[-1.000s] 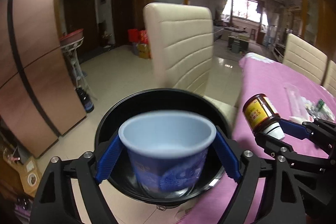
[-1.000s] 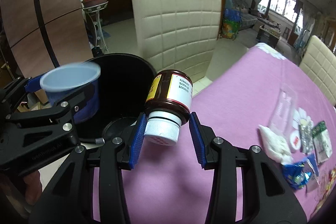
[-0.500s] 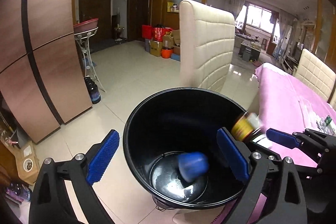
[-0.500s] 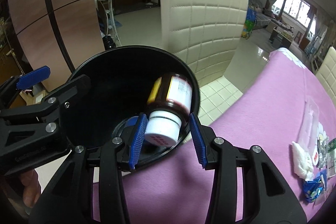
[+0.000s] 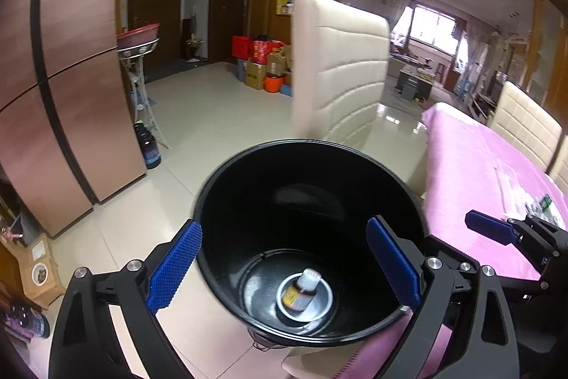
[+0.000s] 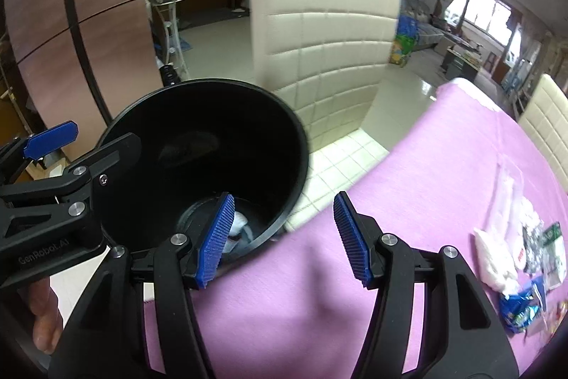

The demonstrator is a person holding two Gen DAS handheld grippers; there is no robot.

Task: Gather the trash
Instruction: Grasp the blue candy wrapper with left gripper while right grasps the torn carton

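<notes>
Your drop is done: the brown glass bottle point(image 5: 301, 293) lies in the round black plastic bin point(image 5: 220, 187). Your left gripper point(image 5: 284, 267) gapes empty; your right gripper point(image 6: 284, 238) is opening, empty. Next, reach for the crumpled wrappers point(image 6: 522, 304) on the pink tablecloth point(image 6: 426, 173).

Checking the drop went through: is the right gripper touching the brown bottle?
Apart. The left wrist view shows the bottle lying in the cup at the bottom of the bin; the opening right gripper has nothing between its fingers.

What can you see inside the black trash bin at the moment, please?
At the bottom of the black trash bin a brown bottle with a white cap sits in a cup. The near wall hides part of the floor.
</notes>
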